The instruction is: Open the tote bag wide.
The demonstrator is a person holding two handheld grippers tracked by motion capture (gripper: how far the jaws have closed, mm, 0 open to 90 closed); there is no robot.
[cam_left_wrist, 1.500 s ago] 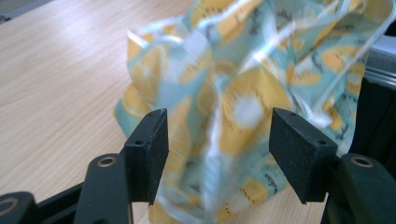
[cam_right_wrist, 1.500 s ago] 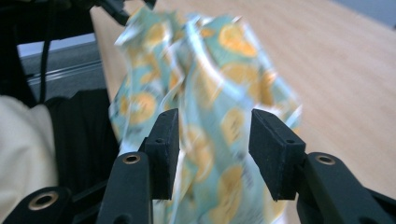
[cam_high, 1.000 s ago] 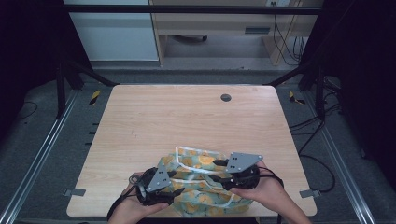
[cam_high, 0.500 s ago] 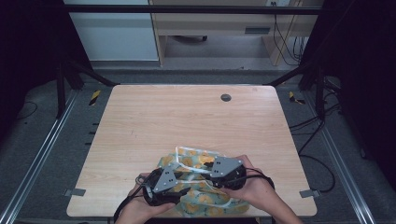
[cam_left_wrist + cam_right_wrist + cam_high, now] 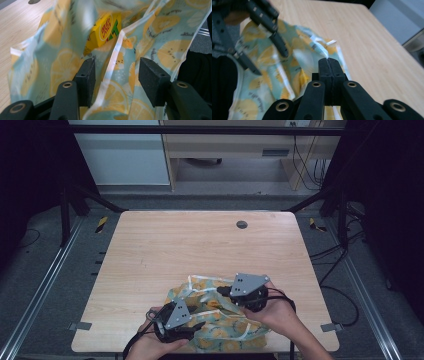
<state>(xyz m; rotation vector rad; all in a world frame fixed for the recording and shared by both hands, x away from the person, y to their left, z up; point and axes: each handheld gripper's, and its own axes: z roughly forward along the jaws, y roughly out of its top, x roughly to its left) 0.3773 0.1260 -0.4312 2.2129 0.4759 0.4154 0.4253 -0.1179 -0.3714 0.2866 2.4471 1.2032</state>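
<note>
A cloth bag [image 5: 220,327] printed with lemon slices on pale blue lies crumpled at the table's near edge. A yellow carton [image 5: 106,30] sits inside the bag [image 5: 62,72]. My left gripper [image 5: 196,325] is at the bag's left side and stands open [image 5: 116,72], with fabric and a white strap [image 5: 110,75] running between its jaws. My right gripper [image 5: 223,290] is over the bag's far right part. It is shut [image 5: 328,62] on the bag's white-edged rim [image 5: 322,51], holding it up off the bag [image 5: 264,62].
The wooden table [image 5: 200,245] stretches bare beyond the bag, with a dark round cable hole [image 5: 242,224] near its far edge. Cables [image 5: 135,342] trail from both grippers off the near edge. Metal frame rails [image 5: 45,285] run along both sides.
My right gripper has moved left and slightly away across the bag, drawing the rim with it. The left gripper shifted only slightly to the right.
</note>
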